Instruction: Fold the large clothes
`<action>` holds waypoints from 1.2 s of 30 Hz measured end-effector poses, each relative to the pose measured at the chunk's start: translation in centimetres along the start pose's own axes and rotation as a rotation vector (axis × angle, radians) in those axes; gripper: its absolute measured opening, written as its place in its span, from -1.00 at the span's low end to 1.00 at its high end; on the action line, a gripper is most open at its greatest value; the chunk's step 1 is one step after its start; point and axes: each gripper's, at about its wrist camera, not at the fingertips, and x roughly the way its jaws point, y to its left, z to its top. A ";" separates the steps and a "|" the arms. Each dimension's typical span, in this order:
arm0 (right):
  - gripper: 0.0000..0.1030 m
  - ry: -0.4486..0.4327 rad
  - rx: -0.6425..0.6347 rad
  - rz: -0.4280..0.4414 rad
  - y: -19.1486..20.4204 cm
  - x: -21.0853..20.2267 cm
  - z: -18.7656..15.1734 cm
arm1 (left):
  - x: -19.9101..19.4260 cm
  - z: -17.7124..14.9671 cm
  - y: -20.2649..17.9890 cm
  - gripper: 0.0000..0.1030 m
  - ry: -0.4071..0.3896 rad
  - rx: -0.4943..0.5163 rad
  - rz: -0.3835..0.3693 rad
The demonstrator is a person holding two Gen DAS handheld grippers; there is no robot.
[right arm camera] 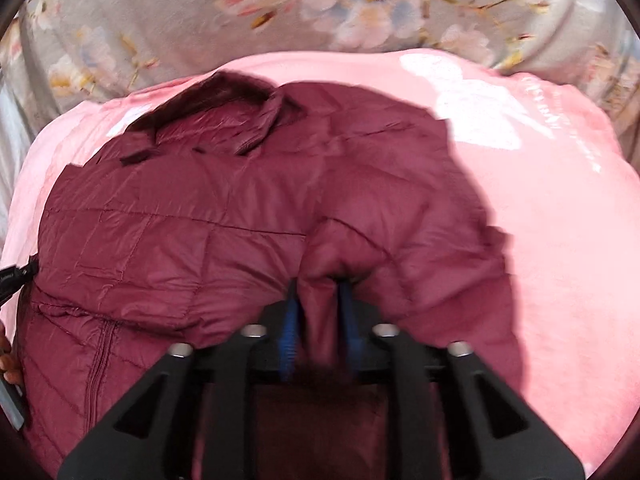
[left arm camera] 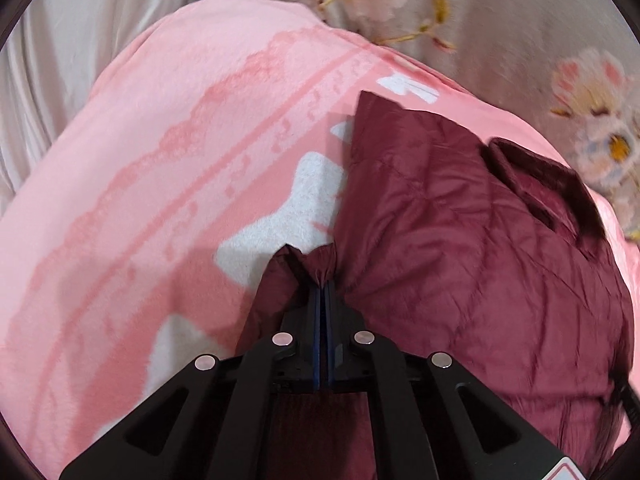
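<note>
Maroon quilted jacket point(right arm camera: 168, 216) lying on pink blanket point(left arm camera: 160, 140), folding barely begun: left tool point(left arm camera: 325, 280) clamped on a fabric pinch, right tool point(right arm camera: 320, 292) part-open around a fold

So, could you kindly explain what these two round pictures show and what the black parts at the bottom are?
Each picture comes from a wide-angle camera mounted on a hand-held claw, looking along its two fingers; a person carries one in each hand. The black parts are those claws. On a pink blanket, which lies over a flowered sheet, is a maroon quilted jacket. In the left-hand picture the left claw is shut on a pinch of the jacket's fabric. In the right-hand picture the right claw has a fold of the jacket between its blue-padded fingers, which stand apart; motion blur hides whether they press on it.
</note>
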 end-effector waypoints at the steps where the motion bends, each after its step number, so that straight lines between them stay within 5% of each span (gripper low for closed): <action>1: -0.05 -0.027 0.014 -0.002 -0.5 -0.9 0.2 | -0.9 -0.1 0.1 -0.94 -0.017 0.018 -0.005; 6: -0.08 -0.128 0.001 0.035 0.3 -4.9 2.0 | -5.3 0.7 -2.1 -0.94 -0.115 0.116 -0.009; 12: -0.67 -0.125 -0.193 0.064 7.5 -3.1 2.9 | -5.7 1.3 -9.2 -0.90 -0.132 0.228 -0.067; 19: -0.68 0.004 -0.203 0.070 8.7 2.3 0.5 | 0.6 -1.0 -11.0 -0.89 -0.020 0.248 -0.020; 36: -0.68 -0.004 -0.215 0.041 8.7 3.4 -1.1 | 1.8 -3.2 -11.8 -0.89 -0.067 0.330 0.077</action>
